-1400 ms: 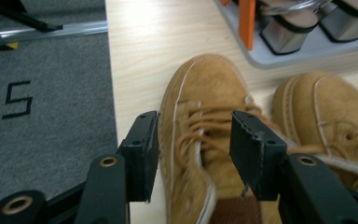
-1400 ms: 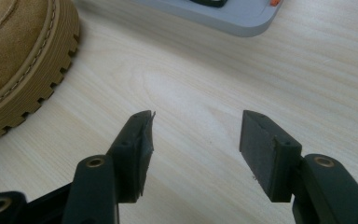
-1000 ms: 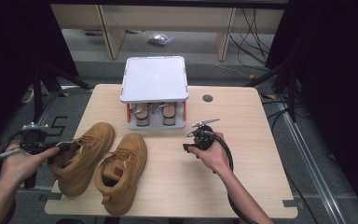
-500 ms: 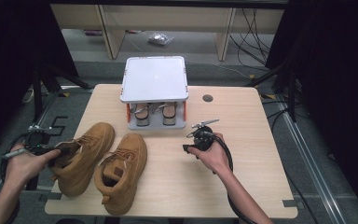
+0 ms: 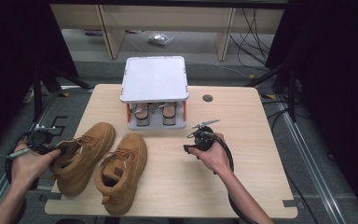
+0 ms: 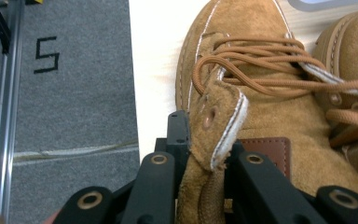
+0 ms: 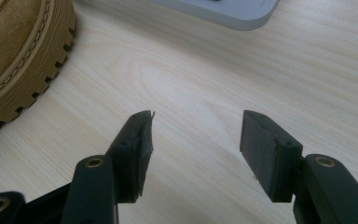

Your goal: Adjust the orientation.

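Note:
Two tan suede lace-up boots lie on the wooden table [image 5: 247, 186] at the front left. My left gripper [image 5: 51, 149] is shut on the collar of the left boot [image 5: 84, 154]. In the left gripper view the black jaws [image 6: 205, 144] pinch a suede flap of that boot [image 6: 261, 102], and the second boot [image 6: 349, 51] lies at the right edge. That second boot [image 5: 121, 170] rests beside the first, touching it. My right gripper [image 5: 189, 142] hovers open over bare table right of the boots. Its jaws [image 7: 196, 140] hold nothing, and a boot sole [image 7: 18, 60] is at upper left.
A small two-tier rack with a white top [image 5: 154, 79] stands at the table's back middle, with a pair of shoes [image 5: 154, 114] under it; its grey base [image 7: 233, 11] lies ahead of my right gripper. A round hole [image 5: 208, 98] sits right of it. Floor and dark frames surround the table.
Hardly anything: my left hand shifts very slightly while it keeps hold of the boot. The right gripper stays in place, open.

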Motion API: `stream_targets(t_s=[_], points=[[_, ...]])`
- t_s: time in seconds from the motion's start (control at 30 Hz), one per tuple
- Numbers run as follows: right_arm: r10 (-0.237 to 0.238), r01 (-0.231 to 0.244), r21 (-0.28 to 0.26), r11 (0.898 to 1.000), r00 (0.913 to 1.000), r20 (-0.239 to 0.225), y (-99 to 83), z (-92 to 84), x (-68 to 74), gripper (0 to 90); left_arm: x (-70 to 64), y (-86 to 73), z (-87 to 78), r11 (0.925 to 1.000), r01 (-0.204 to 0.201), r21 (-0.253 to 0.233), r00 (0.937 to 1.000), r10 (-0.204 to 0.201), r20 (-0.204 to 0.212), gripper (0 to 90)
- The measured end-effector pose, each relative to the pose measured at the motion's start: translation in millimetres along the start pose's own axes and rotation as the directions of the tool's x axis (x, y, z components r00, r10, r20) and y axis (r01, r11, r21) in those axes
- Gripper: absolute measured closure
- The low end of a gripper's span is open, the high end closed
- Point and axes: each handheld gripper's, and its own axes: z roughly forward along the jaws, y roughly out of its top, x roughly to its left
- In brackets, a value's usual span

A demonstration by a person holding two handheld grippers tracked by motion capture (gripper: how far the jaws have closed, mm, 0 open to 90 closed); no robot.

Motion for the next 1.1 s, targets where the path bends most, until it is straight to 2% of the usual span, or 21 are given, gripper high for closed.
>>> stream_targets(t_s=[0.07, 0.1, 0.13, 0.2, 0.27, 0.3, 0.33, 0.37, 0.5, 0.53, 0.6, 0.67, 0.7, 0.8, 0.83, 0.87, 0.9, 1.0, 1.1], points=[[0.011, -0.011, 0.001, 1.000, 0.9999, 0.003, 0.6, -0.8, 0.0, 44.5, -1.2, 0.9, -1.0, 0.9997, -0.026, 0.002, 0.9996, 0.026, -0.011, 82.3], [0.017, -0.017, -0.004, 1.000, 0.9998, 0.008, 0.5, -1.4, 0.3, 44.5, -3.3, 1.4, -0.9, 0.9998, -0.016, -0.015, 0.9998, 0.016, -0.016, 82.5], [0.024, -0.024, -0.005, 1.000, 0.9997, 0.006, 0.5, -1.3, 0.4, 44.5, -3.1, 2.5, -2.2, 0.9994, -0.035, -0.005, 0.9992, 0.035, -0.017, 82.7], [0.010, -0.010, -0.004, 1.000, 0.9999, 0.008, 0.4, -2.3, -1.4, 44.5, -5.6, 4.7, -2.9, 0.9986, -0.049, -0.017, 0.9985, 0.049, -0.025, 82.9], [0.018, -0.018, -0.006, 1.000, 0.9997, 0.015, 0.3, -2.6, -1.6, 44.5, -7.4, 6.9, -4.2, 0.9975, -0.065, -0.028, 0.9975, 0.064, -0.030, 83.2], [0.005, -0.005, -0.003, 1.000, 0.9994, 0.034, -0.1, -2.6, -3.2, 44.5, -8.3, 8.7, -5.9, 0.9968, -0.078, -0.018, 0.9965, 0.078, -0.031, 83.3], [0.004, -0.004, -0.004, 1.000, 0.9994, 0.034, -0.1, -2.7, -3.5, 44.5, -10.7, 9.7, -6.1, 0.9962, -0.080, -0.033, 0.9960, 0.079, -0.041, 83.4], [0.024, -0.024, 0.002, 1.000, 0.9992, 0.031, -0.3, -3.1, -2.3, 44.5, -12.2, 11.1, -7.7, 0.9947, -0.096, -0.036, 0.9947, 0.094, -0.042, 83.5], [0.026, -0.026, -0.003, 1.000, 0.9990, 0.036, -0.6, -3.2, -3.1, 44.5, -15.9, 14.8, -10.8, 0.9912, -0.122, -0.052, 0.9907, 0.118, -0.067, 83.8], [-0.004, 0.004, -0.004, 1.000, 0.9995, 0.030, -0.1, -3.5, -6.1, 44.5, -16.2, 15.5, -11.6, 0.9909, -0.123, -0.054, 0.9901, 0.119, -0.075, 83.8], [-0.006, 0.006, -0.004, 1.000, 0.9994, 0.034, 0.0, -3.9, -6.3, 44.5, -16.7, 16.9, -12.8, 0.9896, -0.129, -0.064, 0.9883, 0.123, -0.090, 83.9], [-0.003, 0.003, -0.007, 1.000, 0.9996, 0.027, 0.2, -4.6, -5.7, 44.5, -16.3, 17.7, -14.5, 0.9883, -0.140, -0.060, 0.9856, 0.133, -0.104, 84.0], [0.015, -0.014, -0.012, 1.000, 0.9994, 0.030, -0.2, -4.8, -4.3, 44.5, -15.9, 18.2, -14.8, 0.9877, -0.139, -0.072, 0.9849, 0.130, -0.114, 84.0], [0.015, -0.015, -0.014, 1.000, 0.9994, 0.032, -0.3, -4.5, -4.1, 44.5, -15.4, 19.2, -15.5, 0.9873, -0.126, -0.098, 0.9859, 0.113, -0.123, 84.0], [0.014, -0.014, -0.012, 1.000, 0.9994, 0.033, -0.2, -4.5, -4.1, 44.5, -14.2, 19.7, -16.9, 0.9869, -0.133, -0.092, 0.9842, 0.120, -0.130, 84.1], [0.014, -0.014, -0.013, 1.000, 0.9994, 0.033, -0.3, -4.3, -4.1, 44.5, -14.2, 20.2, -17.5, 0.9868, -0.121, -0.108, 0.9856, 0.106, -0.131, 84.1], [0.021, -0.020, -0.016, 1.000, 0.9997, 0.015, -0.1, -4.3, -3.3, 44.6, -13.1, 20.8, -18.5, 0.9862, -0.125, -0.109, 0.9852, 0.110, -0.132, 84.1], [0.021, -0.021, -0.018, 1.000, 0.9996, 0.017, 0.0, -4.4, -3.2, 44.6, -12.9, 22.7, -20.0, 0.9851, -0.117, -0.126, 0.9867, 0.100, -0.128, 84.1], [0.033, -0.033, -0.021, 0.999, 0.9993, 0.017, -0.2, -4.2, -2.2, 44.5, -13.9, 26.3, -22.3, 0.9839, -0.125, -0.128, 0.9855, 0.108, -0.131, 84.1]])
